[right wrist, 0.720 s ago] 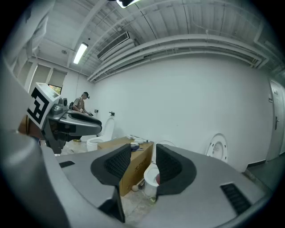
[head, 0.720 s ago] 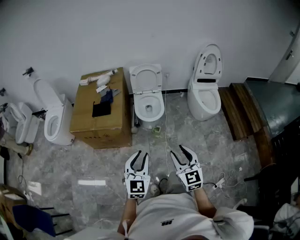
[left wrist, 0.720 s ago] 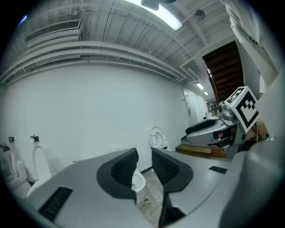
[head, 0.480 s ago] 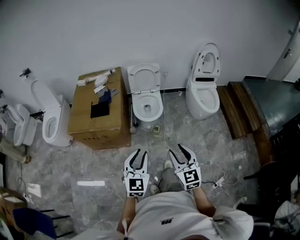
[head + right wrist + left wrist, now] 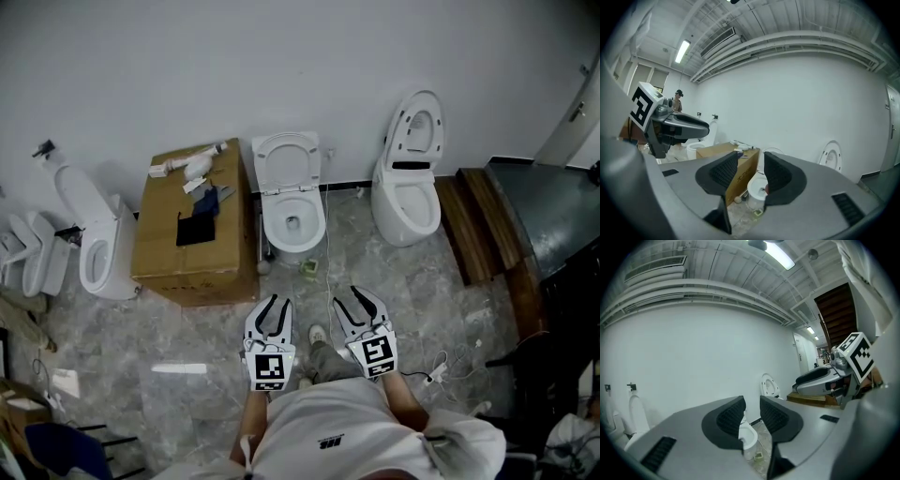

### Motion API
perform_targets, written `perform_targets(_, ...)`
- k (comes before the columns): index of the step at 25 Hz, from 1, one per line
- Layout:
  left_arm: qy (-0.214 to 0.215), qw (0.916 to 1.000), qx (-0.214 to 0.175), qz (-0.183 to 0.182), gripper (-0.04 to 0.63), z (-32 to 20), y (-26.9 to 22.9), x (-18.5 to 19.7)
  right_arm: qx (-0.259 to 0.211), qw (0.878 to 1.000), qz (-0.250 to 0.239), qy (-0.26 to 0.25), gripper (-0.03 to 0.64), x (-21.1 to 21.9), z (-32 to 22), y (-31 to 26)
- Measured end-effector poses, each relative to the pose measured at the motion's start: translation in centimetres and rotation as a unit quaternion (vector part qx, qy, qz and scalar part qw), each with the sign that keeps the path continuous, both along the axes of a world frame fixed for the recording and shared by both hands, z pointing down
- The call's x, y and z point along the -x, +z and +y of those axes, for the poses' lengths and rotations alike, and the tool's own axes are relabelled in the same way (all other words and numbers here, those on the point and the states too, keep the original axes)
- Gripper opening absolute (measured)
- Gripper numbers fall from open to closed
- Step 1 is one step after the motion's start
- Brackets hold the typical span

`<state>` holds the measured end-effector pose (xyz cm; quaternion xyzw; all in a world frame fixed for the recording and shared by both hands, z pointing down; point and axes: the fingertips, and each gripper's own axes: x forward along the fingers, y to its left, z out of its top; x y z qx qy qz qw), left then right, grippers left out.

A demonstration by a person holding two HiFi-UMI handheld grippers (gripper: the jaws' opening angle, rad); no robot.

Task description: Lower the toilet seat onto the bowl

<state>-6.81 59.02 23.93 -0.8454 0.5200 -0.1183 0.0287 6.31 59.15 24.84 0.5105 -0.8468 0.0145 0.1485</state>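
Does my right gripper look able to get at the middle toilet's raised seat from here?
Probably not yet. The right gripper hangs well short of the raised seat, across open floor. Nothing stands in the way, but stepping closer seems needed.

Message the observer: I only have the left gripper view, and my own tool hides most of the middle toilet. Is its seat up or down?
Observer: Up. The seat stands raised against the wall behind the open bowl.
Operator: Anything crowding the bowl?
Observer: A cardboard box stands close beside it, on the left in the head view, loose items on top.
Operator: Is the right tool carrying anything?
Observer: No. The right tool has nothing between its jaws.
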Motion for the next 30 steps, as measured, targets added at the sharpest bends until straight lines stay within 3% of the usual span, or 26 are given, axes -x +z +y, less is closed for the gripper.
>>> perform_targets(14,-0.034,0.9992,0.018,-0.015,0.118,-12.1,0.4,-1.9,0.022,0.999,-0.007,-0.031,0.179,-2.3,-12.7,1.0)
perform_targets(30,-0.065,0.9973,0.027,-0.021,0.118,-20.9,1.2,-4.3,0.027,0.998,-0.002,-0.054,0.179,-5.0,-22.4,1.7)
